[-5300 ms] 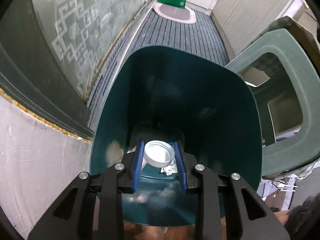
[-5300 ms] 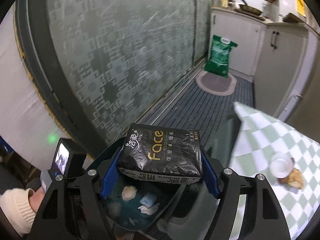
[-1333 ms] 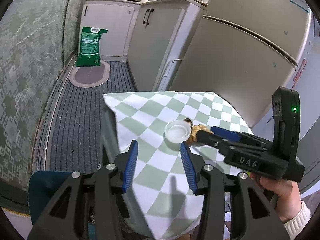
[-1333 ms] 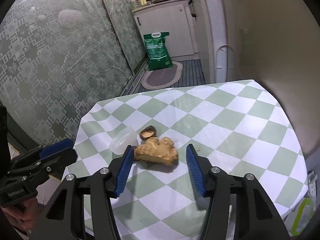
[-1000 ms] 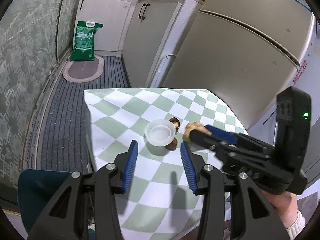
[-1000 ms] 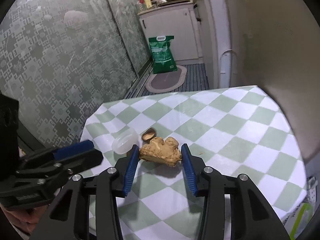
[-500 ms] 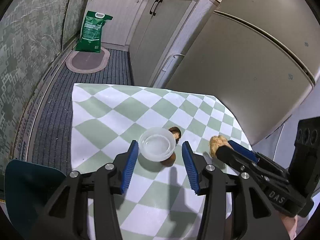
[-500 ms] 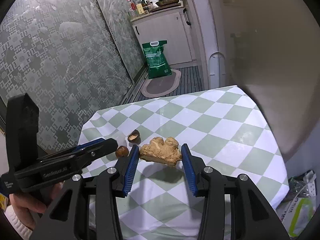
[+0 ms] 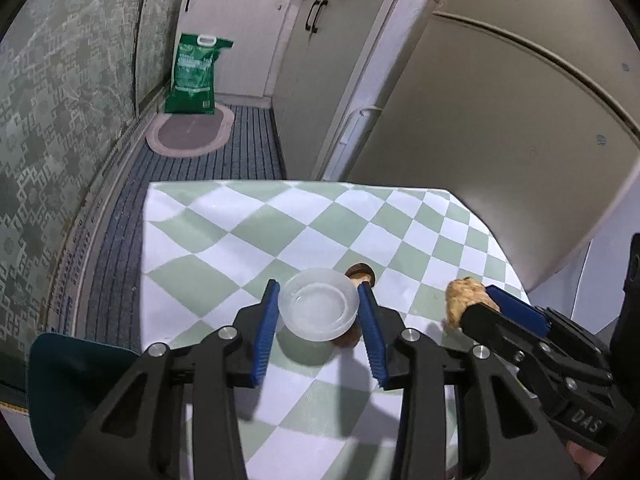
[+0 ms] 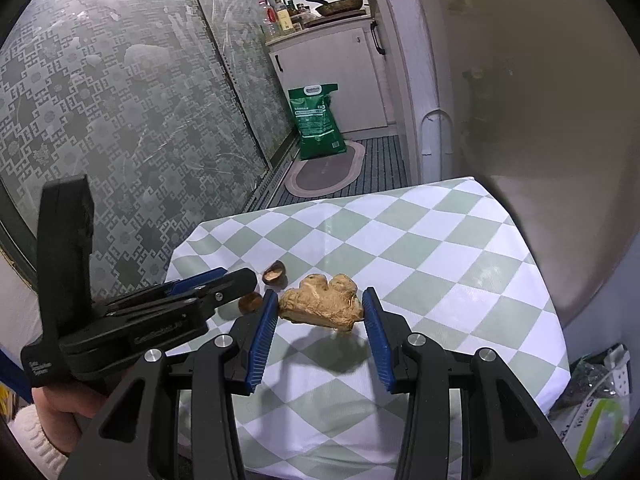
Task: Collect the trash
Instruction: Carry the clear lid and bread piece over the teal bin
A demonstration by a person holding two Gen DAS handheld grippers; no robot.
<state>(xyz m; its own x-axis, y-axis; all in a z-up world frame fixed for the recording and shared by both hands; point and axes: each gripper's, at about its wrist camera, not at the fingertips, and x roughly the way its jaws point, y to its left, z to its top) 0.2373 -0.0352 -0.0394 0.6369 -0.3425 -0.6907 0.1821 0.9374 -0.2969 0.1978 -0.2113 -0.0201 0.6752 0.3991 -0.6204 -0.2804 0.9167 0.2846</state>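
My left gripper [image 9: 319, 306] is shut on a clear plastic lid [image 9: 318, 308] and holds it just above the green-checked tablecloth [image 9: 248, 236]. My right gripper [image 10: 319, 312] is shut on a piece of ginger root [image 10: 322, 303] and holds it above the cloth; the ginger also shows in the left wrist view [image 9: 464, 300]. Two brown nut shells lie on the cloth: one [image 10: 274, 272] beyond the grippers, one [image 10: 250, 302] under the left gripper's fingers. In the left wrist view they peek out behind [image 9: 360, 271] and under [image 9: 346, 340] the lid.
A teal bin [image 9: 76, 376] stands low at the table's left edge. A refrigerator [image 9: 500, 152] rises right behind the table. A green sack [image 10: 318, 120] and an oval mat [image 10: 326, 172] sit on the floor by white cabinets. A patterned glass door [image 10: 120, 120] runs along the left.
Both grippers came from the bin to the table. The right gripper shut on the ginger and lifted it. The left gripper closed in on the plastic lid and now grips it.
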